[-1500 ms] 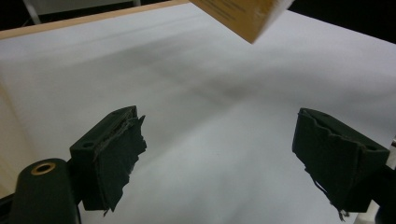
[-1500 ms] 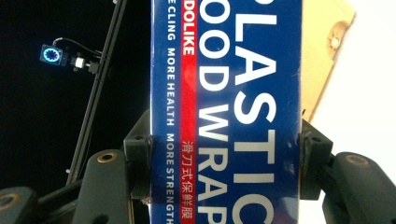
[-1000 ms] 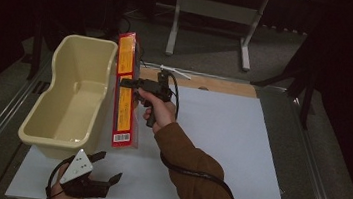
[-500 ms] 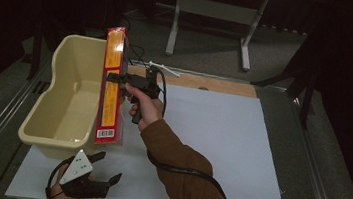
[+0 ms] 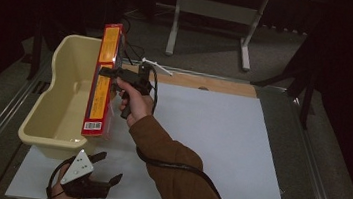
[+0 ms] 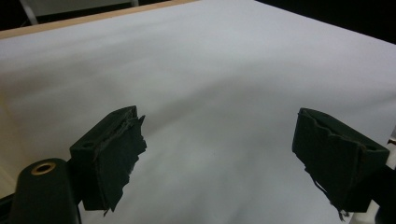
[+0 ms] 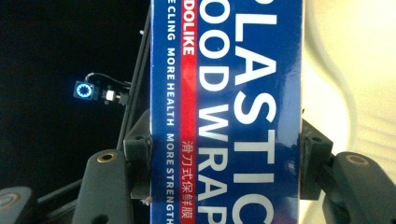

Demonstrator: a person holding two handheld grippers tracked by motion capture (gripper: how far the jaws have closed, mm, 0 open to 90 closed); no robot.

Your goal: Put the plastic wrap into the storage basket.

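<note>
— So which step is this?
— Right gripper (image 5: pixel 112 74) is clamping the plastic wrap box (image 5: pixel 102 83), seemingly above the tub (image 5: pixel 59 91) rim. Next: lowering inside.
— Left gripper (image 5: pixel 106 169)?
— Idling wide beside the tub.

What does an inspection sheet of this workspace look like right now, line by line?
Surface: white board on the table, wooden strip along its far edge.
Job's things: plastic wrap box, long and red-orange, lifted and tilted over the cream tub; its blue side faces the right gripper view.
Clutter: nothing seen.
Grippers: right tongs shut on the box across its width; left tongs open and empty, low over the board's near left corner.
Cables: black cable running along the right sleeve; another loops behind the right hand.
Surroundings: dark room, grey floor, a metal stand beyond the table, a small blue light.
</note>
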